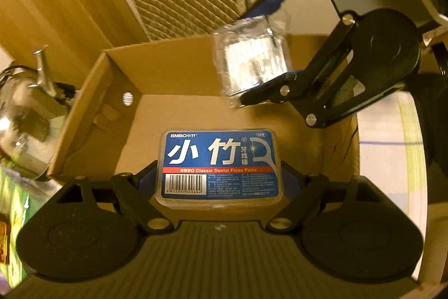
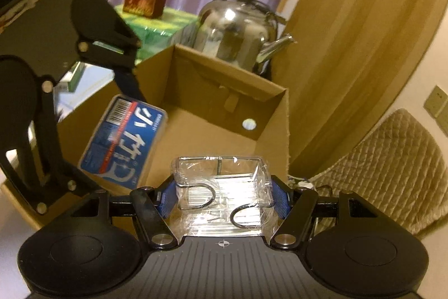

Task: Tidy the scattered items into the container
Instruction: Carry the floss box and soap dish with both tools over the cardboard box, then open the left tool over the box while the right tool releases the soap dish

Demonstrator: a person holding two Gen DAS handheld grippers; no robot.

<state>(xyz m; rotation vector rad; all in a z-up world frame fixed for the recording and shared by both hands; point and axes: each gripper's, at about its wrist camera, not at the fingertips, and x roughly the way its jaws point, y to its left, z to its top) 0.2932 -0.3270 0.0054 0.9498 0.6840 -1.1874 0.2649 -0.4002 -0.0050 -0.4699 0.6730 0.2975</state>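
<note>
The left claw (image 1: 219,175) is clamped on a clear rectangular plastic box of dental floss picks with a blue label (image 1: 219,166), its blue pads pressing the box's two short sides. It holds the box label-up over the open brown cardboard box (image 1: 92,114), just above the bare cardboard floor. The right claw (image 2: 222,199) is clamped on a small clear plastic-wrapped case (image 2: 222,195), squeezed between its blue pads above the near right part of the same cardboard box (image 2: 280,102). In the left wrist view that case (image 1: 250,62) hangs over the far right of the carton. A shiny steel kettle (image 2: 238,32) stands just beyond the carton, and a quilted beige cushion (image 2: 392,167) lies to the right.
</note>
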